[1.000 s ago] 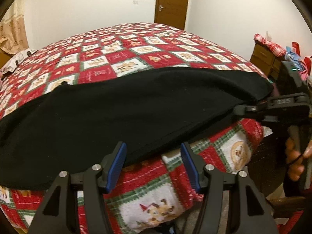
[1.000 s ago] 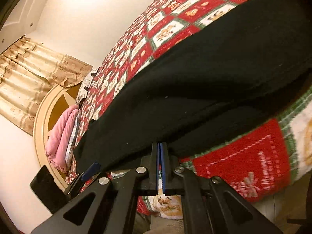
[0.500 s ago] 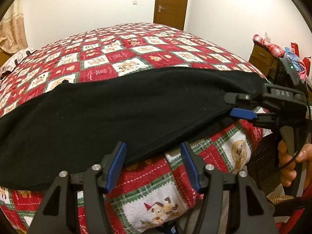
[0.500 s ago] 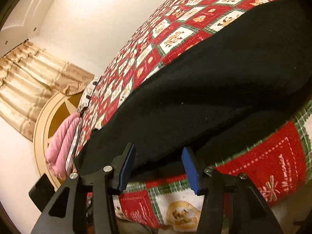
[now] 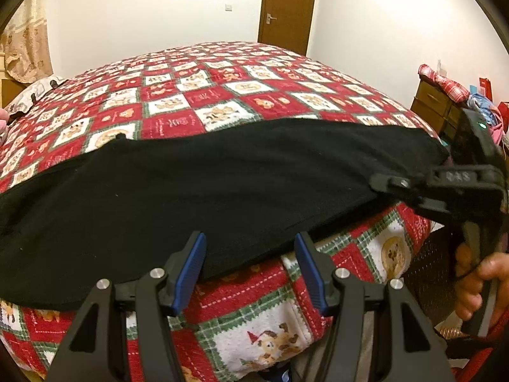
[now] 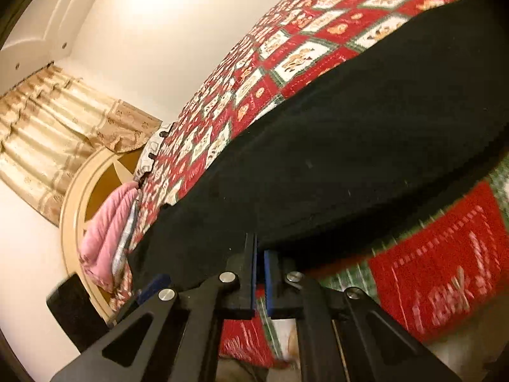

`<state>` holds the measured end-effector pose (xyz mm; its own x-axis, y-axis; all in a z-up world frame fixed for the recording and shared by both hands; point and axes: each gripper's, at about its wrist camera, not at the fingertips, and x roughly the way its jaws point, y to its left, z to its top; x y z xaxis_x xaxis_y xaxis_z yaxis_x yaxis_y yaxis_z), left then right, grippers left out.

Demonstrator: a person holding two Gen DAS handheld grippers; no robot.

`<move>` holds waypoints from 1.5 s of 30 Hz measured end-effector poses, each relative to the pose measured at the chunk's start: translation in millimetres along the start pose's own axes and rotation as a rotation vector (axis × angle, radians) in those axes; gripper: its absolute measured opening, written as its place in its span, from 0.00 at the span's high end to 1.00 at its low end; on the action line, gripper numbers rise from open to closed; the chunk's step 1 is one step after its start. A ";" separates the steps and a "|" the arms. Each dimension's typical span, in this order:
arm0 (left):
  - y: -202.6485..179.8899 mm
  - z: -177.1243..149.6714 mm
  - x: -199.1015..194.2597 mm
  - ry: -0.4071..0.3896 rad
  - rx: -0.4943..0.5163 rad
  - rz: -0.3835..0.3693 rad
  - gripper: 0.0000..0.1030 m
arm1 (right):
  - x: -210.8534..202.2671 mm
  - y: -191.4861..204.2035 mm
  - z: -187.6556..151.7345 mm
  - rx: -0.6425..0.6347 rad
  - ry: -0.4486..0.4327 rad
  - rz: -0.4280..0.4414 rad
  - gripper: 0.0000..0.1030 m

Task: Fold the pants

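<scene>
Black pants (image 5: 222, 184) lie spread lengthwise across the near side of the bed, their near edge hanging over the side. My left gripper (image 5: 249, 248) is open, its blue pads on either side of that near edge without pressing on it. My right gripper (image 6: 261, 248) has its jaws together, pinching the pants (image 6: 350, 159) at their near edge. In the left wrist view the right gripper (image 5: 378, 181) meets the cloth at its right end, held by a hand (image 5: 477, 280). The left gripper (image 6: 156, 283) shows at the lower left of the right wrist view.
A red, white and green patchwork quilt (image 5: 222, 89) covers the bed. A wooden dresser (image 5: 435, 102) piled with clothes stands at the right, a brown door (image 5: 288, 6) behind. A pink pillow (image 6: 108, 229), a round headboard (image 6: 73, 207) and a curtain (image 6: 47, 133) are at the head end.
The right gripper was shut, opened half a second ago, and has shut again at the pants' right end. The left gripper and the pants have stayed put.
</scene>
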<state>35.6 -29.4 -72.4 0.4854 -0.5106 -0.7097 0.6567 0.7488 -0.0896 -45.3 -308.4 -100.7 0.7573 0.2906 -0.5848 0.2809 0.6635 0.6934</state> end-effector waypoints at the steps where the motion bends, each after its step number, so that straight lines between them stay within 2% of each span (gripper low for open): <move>1: 0.9 0.4 0.2 -0.001 -0.003 0.002 0.41 | 0.7 -1.6 -4.0 -0.001 0.007 -0.007 0.96; 4: 4.3 0.5 2.5 0.004 -0.026 0.000 0.41 | 16.7 -18.2 -12.3 0.055 0.060 0.019 0.96; 6: 5.7 0.1 3.5 0.011 -0.029 0.010 0.41 | 17.2 -25.9 -13.6 0.104 0.057 0.059 0.96; 8: 8.2 0.9 1.5 0.000 -0.030 0.028 0.41 | 15.4 -23.5 -11.5 0.098 0.089 0.047 0.95; 10: 13.6 2.7 -0.3 -0.010 -0.048 0.042 0.41 | 10.3 -18.6 -12.9 0.084 0.125 -0.001 0.94; 12: 20.6 4.3 -2.9 -0.023 -0.061 0.067 0.41 | -4.3 -7.5 -15.4 0.018 0.115 -0.063 0.94; 14: 30.3 5.8 -7.6 -0.043 -0.058 0.118 0.41 | -21.2 9.6 -14.5 -0.098 0.041 -0.134 0.94; 16: 41.3 5.5 -11.3 -0.053 -0.068 0.158 0.36 | -31.2 27.2 -10.4 -0.207 -0.027 -0.154 0.94; 17: 51.4 5.0 -13.4 -0.056 -0.095 0.180 0.34 | -29.6 35.4 -7.9 -0.242 -0.027 -0.140 0.94; 21: 72.3 -2.7 -22.3 -0.057 -0.143 0.222 0.34 | 1.5 70.0 -11.2 -0.334 0.064 -0.017 0.94; 23: 84.3 -10.3 -31.9 -0.066 -0.154 0.280 0.34 | 27.3 87.2 -16.4 -0.390 0.098 -0.002 0.94; 25: 101.1 -18.5 -40.0 -0.062 -0.189 0.322 0.34 | 54.0 91.7 -23.0 -0.426 0.147 -0.027 0.94; 27: 118.9 -27.5 -46.8 -0.055 -0.224 0.365 0.34 | 91.5 89.2 -34.1 -0.381 0.278 0.021 0.94; 28: 132.0 -34.4 -53.1 -0.051 -0.247 0.406 0.34 | 98.7 86.8 -37.5 -0.367 0.289 0.033 0.94; 32: 173.8 -56.9 -77.5 -0.042 -0.335 0.524 0.34 | 90.4 102.3 -38.8 -0.436 0.219 0.011 0.94; 34: 194.0 -70.0 -91.1 -0.036 -0.381 0.585 0.34 | 73.2 109.2 -36.3 -0.442 0.159 0.061 0.94; 36: 207.7 -82.4 -100.0 -0.031 -0.421 0.620 0.34 | 66.3 123.8 -37.2 -0.515 0.124 0.067 0.94; 39: 213.8 -94.3 -102.4 -0.033 -0.479 0.601 0.34 | 88.3 130.4 -44.9 -0.564 0.180 0.035 0.94; 41: 211.5 -95.4 -97.2 -0.042 -0.499 0.557 0.34 | 118.2 135.2 -55.6 -0.565 0.267 0.038 0.94; 45: 201.1 -80.0 -84.8 -0.075 -0.453 0.513 0.34 | 148.6 164.5 -66.2 -0.639 0.254 0.056 0.94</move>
<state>80.3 198.4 -86.2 0.7201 -0.0604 -0.6912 0.0355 0.9981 -0.0503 74.4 -110.5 -101.5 0.5769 0.4371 -0.6900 -0.2167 0.8964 0.3867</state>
